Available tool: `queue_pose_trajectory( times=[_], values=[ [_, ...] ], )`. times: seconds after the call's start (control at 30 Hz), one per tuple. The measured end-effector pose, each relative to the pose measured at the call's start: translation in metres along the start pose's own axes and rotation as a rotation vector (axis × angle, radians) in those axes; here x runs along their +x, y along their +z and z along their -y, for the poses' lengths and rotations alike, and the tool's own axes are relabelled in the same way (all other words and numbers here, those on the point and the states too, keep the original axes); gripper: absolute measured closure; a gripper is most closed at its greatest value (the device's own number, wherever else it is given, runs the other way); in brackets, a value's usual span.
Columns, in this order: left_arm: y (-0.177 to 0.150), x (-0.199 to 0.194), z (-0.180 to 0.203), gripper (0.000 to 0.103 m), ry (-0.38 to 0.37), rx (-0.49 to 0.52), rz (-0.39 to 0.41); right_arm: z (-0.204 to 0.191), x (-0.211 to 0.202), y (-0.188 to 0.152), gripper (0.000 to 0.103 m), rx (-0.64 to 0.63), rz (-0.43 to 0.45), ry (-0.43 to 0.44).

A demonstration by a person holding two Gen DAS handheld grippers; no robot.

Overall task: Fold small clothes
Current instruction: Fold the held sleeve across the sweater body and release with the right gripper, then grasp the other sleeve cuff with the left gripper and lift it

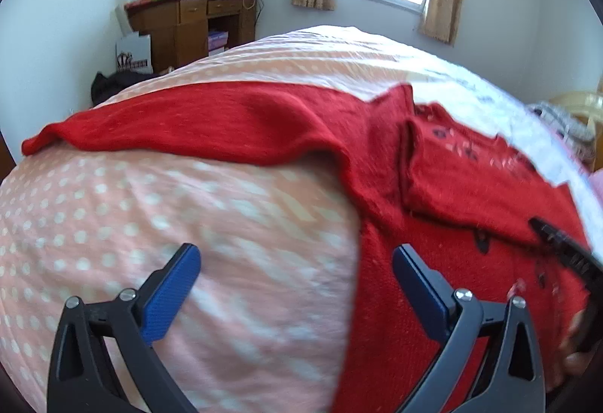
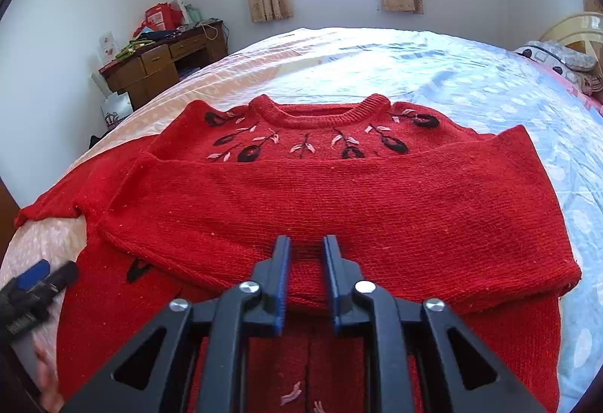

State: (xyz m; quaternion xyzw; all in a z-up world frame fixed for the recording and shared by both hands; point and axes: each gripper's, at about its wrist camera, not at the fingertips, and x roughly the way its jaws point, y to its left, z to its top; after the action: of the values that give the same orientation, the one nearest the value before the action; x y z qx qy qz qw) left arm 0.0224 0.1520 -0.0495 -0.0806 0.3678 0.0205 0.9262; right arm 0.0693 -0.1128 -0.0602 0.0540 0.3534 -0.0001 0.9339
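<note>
Right wrist view shows a red sweater (image 2: 301,194) lying flat on the bed (image 2: 471,81), its round neck at the far side and dark flowers stitched across the chest. One sleeve (image 2: 339,209) is folded across the body from the right, its cuff ending near the left side. The right tool (image 2: 306,251) hangs just over this sleeve with its jaws a narrow gap apart; no cloth appears to be caught between them, though the tips sit close against the knit and contact is hard to judge. At the near left edge the left tool (image 2: 41,275) shows beside the sweater's hem. Left wrist view has the left tool (image 1: 296,260) spread wide and empty above the dotted pink bedspread, with the other sleeve (image 1: 181,126) stretched out to the left.
</note>
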Motion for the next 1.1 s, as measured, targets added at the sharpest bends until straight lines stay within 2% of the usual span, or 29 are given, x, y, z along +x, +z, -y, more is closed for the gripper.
queue_pose_trajectory(
  times=[0.1, 0.17, 0.23, 0.3, 0.4, 0.47, 0.57, 0.67, 0.77, 0.83, 0.87, 0.93, 0.97, 1.0, 1.1],
  values=[
    [0.017, -0.017, -0.035, 0.0, 0.097, -0.09, 0.061, -0.002, -0.003, -0.003, 0.066, -0.002, 0.017, 0.041],
    [0.032, -0.023, -0.064, 0.0, 0.115, -0.175, 0.087, -0.005, -0.005, -0.005, 0.045, -0.012, 0.023, 0.082],
    [0.049, -0.022, -0.103, 0.0, 0.119, -0.289, 0.089, -0.013, -0.006, -0.008, 0.038, -0.047, 0.026, 0.082],
    [0.065, -0.016, -0.139, 0.0, 0.133, -0.396, 0.084, -0.022, -0.004, -0.009, 0.036, -0.09, 0.024, 0.047],
    [0.079, -0.001, -0.172, 0.0, 0.153, -0.483, 0.081, -0.023, -0.004, -0.01, 0.035, -0.096, 0.027, 0.043],
    [0.086, 0.01, -0.182, 0.0, 0.141, -0.512, 0.072, -0.02, -0.004, -0.01, 0.035, -0.084, 0.029, 0.059],
    [0.092, 0.026, -0.187, 0.002, 0.162, -0.547, 0.083, -0.017, -0.004, -0.01, 0.034, -0.071, 0.031, 0.078],
    [0.092, 0.041, -0.196, 0.016, 0.18, -0.577, 0.066, -0.017, -0.004, -0.01, 0.033, -0.075, 0.032, 0.076],
    [0.092, 0.046, -0.195, 0.028, 0.221, -0.55, 0.071, -0.017, -0.004, -0.011, 0.033, -0.077, 0.034, 0.078],
    [0.091, 0.047, -0.195, 0.047, 0.209, -0.539, 0.061, -0.016, -0.004, -0.011, 0.032, -0.073, 0.037, 0.087],
    [0.089, 0.049, -0.195, 0.051, 0.203, -0.542, 0.053, -0.016, -0.004, -0.011, 0.032, -0.07, 0.038, 0.093],
    [0.087, 0.048, -0.2, 0.072, 0.213, -0.555, 0.057, -0.015, -0.004, -0.011, 0.032, -0.067, 0.04, 0.098],
    [0.086, 0.048, -0.202, 0.077, 0.212, -0.565, 0.059, -0.015, -0.005, -0.011, 0.032, -0.066, 0.041, 0.1],
    [0.085, 0.048, -0.206, 0.087, 0.208, -0.579, 0.062, -0.015, -0.005, -0.011, 0.032, -0.066, 0.042, 0.1],
    [0.087, 0.048, -0.206, 0.094, 0.205, -0.568, 0.053, -0.015, -0.005, -0.012, 0.032, -0.065, 0.043, 0.102]
  ],
)
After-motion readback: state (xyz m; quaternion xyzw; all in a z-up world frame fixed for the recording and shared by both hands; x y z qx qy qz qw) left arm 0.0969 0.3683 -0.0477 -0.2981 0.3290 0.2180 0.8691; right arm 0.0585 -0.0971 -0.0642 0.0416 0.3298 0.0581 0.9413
